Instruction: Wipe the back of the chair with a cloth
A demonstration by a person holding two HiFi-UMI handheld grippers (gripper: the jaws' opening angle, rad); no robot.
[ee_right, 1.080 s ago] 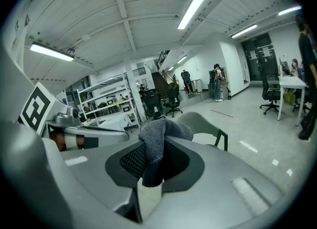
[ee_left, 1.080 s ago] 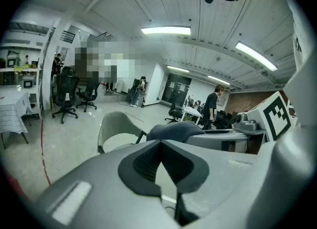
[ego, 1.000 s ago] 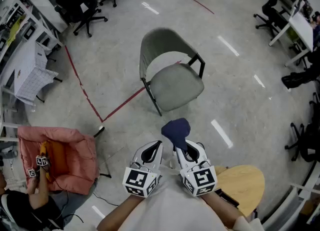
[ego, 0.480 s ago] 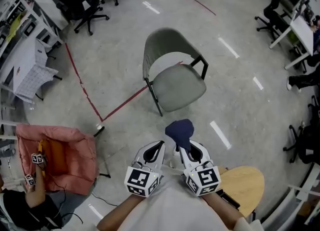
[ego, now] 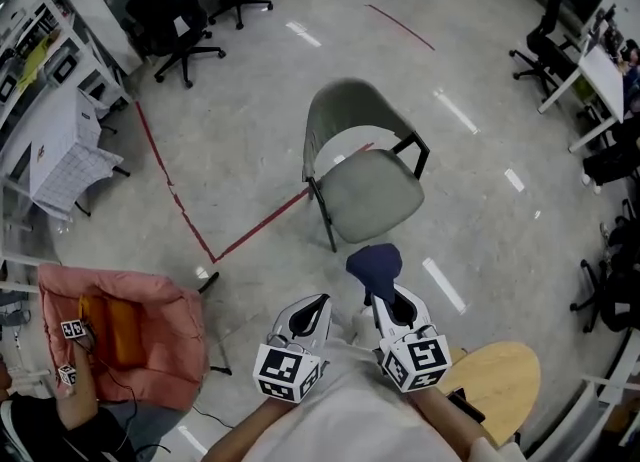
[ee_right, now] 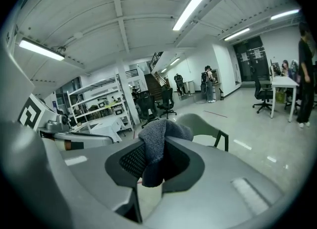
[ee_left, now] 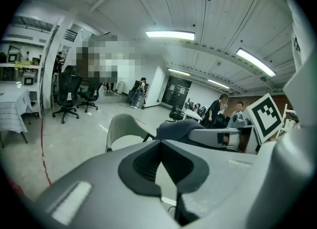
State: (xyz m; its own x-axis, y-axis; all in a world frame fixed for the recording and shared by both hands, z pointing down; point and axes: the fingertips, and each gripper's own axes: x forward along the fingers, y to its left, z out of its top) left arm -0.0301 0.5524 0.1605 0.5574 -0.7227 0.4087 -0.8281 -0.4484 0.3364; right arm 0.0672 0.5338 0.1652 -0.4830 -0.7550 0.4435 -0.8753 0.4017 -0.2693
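Grey-green shell chair with black legs stands well apart from both grippers, with a red tape line on the floor between. Pink padded seat at left shows in the head view only. Right gripper clamps the dark blue cloth; its own view shows the pinch. Left gripper has its jaws together and holds nothing.

No legible text or numbers, square coded markers on left gripper, right gripper
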